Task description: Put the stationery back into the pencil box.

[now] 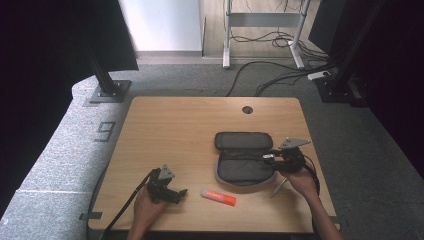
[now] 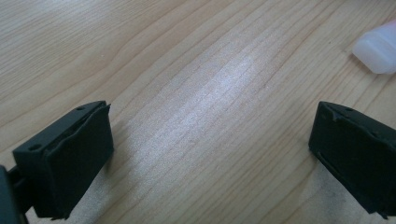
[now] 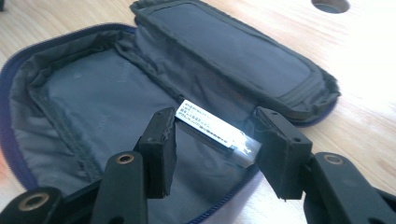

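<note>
Pencil case (image 1: 245,157) lies open flat on the surface (image 1: 165,130), right of centre, lid flap (image 1: 244,140) folded away toward the far edge, grey lining up. In the right gripper view the case (image 3: 93,107) spreads across the frame, flap (image 3: 233,56) behind it, dark blue zip edge running round the left side.

Surface is light wood, with a round cable hole (image 1: 247,109) near its far edge, well clear of the case.

Right tool (image 1: 272,159) sits at the case's right end, hand (image 1: 302,180) behind it. Its jaws are clenched end to end on a small dark bar with a white printed label (image 3: 212,130), one end pressed on each pad, held just over the near lining. Cannot tell if the bar touches the fabric.

Left tool (image 1: 181,192) rests near the front-left of the surface, well apart from the case, hand (image 1: 147,205) on it. Released: jaws wide, bare wood between them in the left gripper view (image 2: 210,149).

Orange-and-white tube (image 1: 218,197) lies on the surface just right of the left tool, between it and the case's near rim, touching neither. Its white cap end (image 2: 378,49) shows at the upper right of the left gripper view.

Thin pen-like item (image 1: 279,187) lies by the case's near right corner, just below the right hand; too small to identify.
</note>
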